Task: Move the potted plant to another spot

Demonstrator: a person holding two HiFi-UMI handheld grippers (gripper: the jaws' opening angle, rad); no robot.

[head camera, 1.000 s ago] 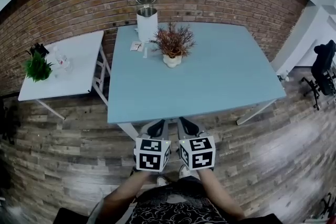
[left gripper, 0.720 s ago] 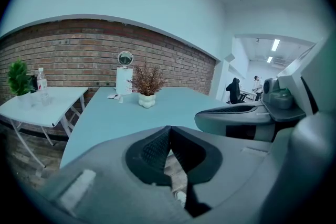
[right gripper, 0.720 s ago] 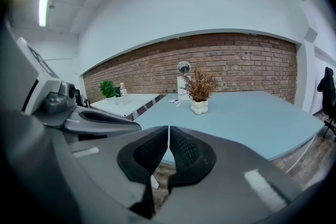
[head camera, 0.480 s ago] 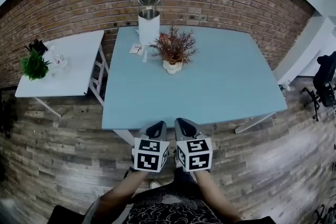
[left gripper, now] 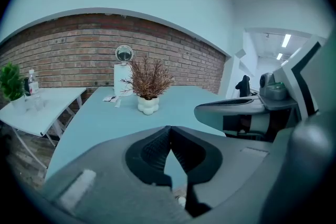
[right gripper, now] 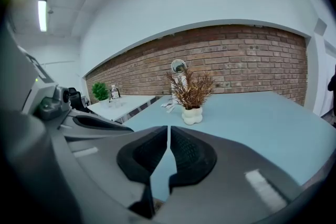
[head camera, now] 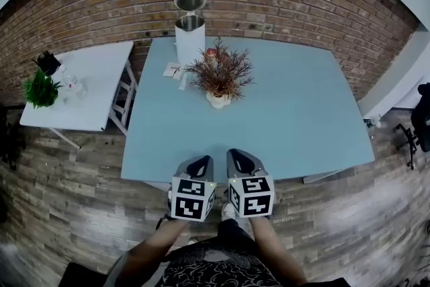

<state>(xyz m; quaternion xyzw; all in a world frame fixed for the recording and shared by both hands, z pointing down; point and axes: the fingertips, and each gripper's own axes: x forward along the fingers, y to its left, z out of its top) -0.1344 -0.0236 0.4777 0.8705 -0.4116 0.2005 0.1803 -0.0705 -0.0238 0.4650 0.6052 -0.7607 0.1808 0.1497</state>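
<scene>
The potted plant [head camera: 219,74], dry reddish-brown twigs in a lumpy white pot, stands on the far-left part of the blue table [head camera: 295,117]. It also shows ahead in the left gripper view [left gripper: 148,81] and in the right gripper view [right gripper: 191,93]. My left gripper [head camera: 199,164] and right gripper [head camera: 236,158] hover side by side over the table's near edge, well short of the plant. Both are shut with nothing between their pads, as the left gripper [left gripper: 169,129] and right gripper [right gripper: 168,128] show in their own views.
A white canister with a metal lid [head camera: 189,25] stands behind the plant by the brick wall, with small papers [head camera: 176,69] beside it. A white side table [head camera: 94,87] at the left carries a green plant [head camera: 39,88] and a bottle. An office chair [head camera: 422,119] is at the right.
Both grippers have moved forward from over the floor to the table's near edge. The table and plant now sit closer and lower in the head view.
</scene>
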